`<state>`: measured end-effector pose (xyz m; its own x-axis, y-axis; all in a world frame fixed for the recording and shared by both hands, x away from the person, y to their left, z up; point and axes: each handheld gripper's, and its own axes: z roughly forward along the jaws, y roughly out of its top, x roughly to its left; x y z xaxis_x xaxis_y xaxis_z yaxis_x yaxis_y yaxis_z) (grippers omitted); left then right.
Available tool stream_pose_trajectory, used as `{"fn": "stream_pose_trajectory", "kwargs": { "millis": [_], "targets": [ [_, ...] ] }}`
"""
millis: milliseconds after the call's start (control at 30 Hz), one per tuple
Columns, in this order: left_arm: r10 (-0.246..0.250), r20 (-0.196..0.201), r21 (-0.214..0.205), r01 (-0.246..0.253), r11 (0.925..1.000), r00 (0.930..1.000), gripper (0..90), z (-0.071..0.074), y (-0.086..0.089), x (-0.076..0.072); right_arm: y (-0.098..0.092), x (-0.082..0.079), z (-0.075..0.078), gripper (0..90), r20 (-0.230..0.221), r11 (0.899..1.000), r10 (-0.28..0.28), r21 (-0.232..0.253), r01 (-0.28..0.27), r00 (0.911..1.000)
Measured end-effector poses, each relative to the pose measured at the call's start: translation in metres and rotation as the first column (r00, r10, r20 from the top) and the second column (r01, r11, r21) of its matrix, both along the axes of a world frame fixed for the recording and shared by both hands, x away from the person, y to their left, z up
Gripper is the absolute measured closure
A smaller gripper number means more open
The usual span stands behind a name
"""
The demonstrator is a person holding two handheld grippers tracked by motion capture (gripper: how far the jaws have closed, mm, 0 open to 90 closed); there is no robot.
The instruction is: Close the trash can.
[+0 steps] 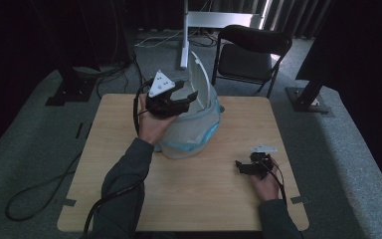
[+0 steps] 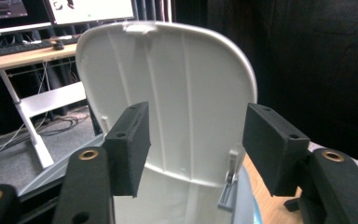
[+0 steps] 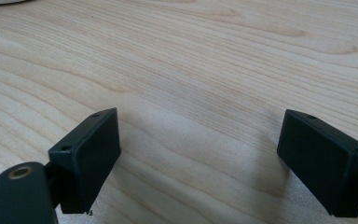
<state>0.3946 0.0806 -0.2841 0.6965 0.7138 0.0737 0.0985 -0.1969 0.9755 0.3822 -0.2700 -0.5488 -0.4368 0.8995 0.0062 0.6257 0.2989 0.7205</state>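
Observation:
A white round bin (image 1: 191,134) with a pale blue liner stands near the middle of the wooden table (image 1: 204,199). Its white lid (image 1: 200,74) is raised upright at the back. My left gripper (image 1: 188,98) hovers over the bin's open top, just in front of the lid, jaws apart. In the left gripper view the lid's inner face (image 2: 177,88) rises behind my left gripper (image 2: 196,142), and nothing sits between the pads. My right gripper (image 1: 239,166) rests low on the table at the right, open. The right gripper view has my right gripper (image 3: 198,158) over bare wood.
A black chair (image 1: 251,52) and a white stand (image 1: 185,35) are on the floor beyond the table. Cables (image 1: 30,199) lie on the carpet at the left. A desk with monitors (image 2: 37,28) is behind the lid.

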Motion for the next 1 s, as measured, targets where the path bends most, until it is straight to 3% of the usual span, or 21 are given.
{"fn": "stream_pose_trajectory", "kwargs": {
  "millis": [200,433,833,1000],
  "targets": [
    [0.008,0.0,-0.009,-0.008,0.9999,1.0,35.4,0.005,-0.011,0.001,0.0,0.0,0.0,12.1,0.0,1.0,0.0,0.0,0.0,1.0],
    [0.012,-0.001,0.009,-0.012,0.9999,0.9999,31.8,0.005,-0.022,0.001,0.0,0.0,0.0,12.1,0.001,1.0,0.0,-0.001,0.0,1.0],
    [0.059,-0.004,0.011,-0.059,0.9982,0.9982,28.3,0.006,-0.037,0.008,0.0,0.0,0.0,12.1,0.0,1.0,0.0,-0.001,0.0,1.0],
    [0.093,-0.001,-0.006,-0.093,0.9956,0.9956,27.0,0.008,-0.04,0.01,0.0,0.0,0.0,12.1,0.001,1.0,0.0,-0.001,0.0,1.0]
  ]
}}
